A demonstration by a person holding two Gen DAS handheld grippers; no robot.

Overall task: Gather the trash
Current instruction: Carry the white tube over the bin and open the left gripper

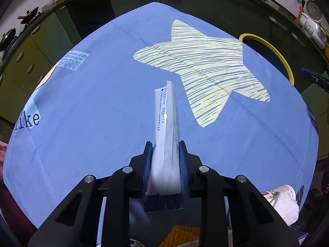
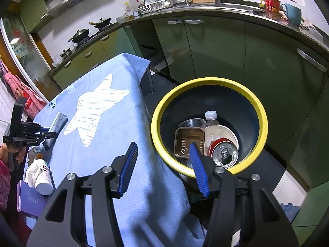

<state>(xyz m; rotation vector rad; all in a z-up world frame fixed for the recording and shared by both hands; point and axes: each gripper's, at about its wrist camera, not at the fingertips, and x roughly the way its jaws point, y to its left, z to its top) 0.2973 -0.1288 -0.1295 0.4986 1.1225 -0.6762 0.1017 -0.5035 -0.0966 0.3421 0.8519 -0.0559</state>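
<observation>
My left gripper [image 1: 165,145] is shut on a white printed wrapper [image 1: 167,123] and holds it over the blue star-print tablecloth [image 1: 92,103]. It also shows in the right wrist view [image 2: 50,134] at the table's far left, with the wrapper [image 2: 58,121] in it. My right gripper [image 2: 163,147] is open and empty, at the table's right edge beside the yellow-rimmed trash bin [image 2: 261,111]. The bin holds a clear bottle [image 2: 213,127], a red can [image 2: 225,152], a brown tray [image 2: 188,142] and a clear cup [image 2: 194,122].
The bin [image 1: 273,51] stands beyond the table's right edge. A white jar [image 2: 44,175], crumpled tissue [image 2: 31,171] and a purple box [image 2: 28,199] lie at the table's near left corner. Green kitchen cabinets [image 2: 216,47] stand behind.
</observation>
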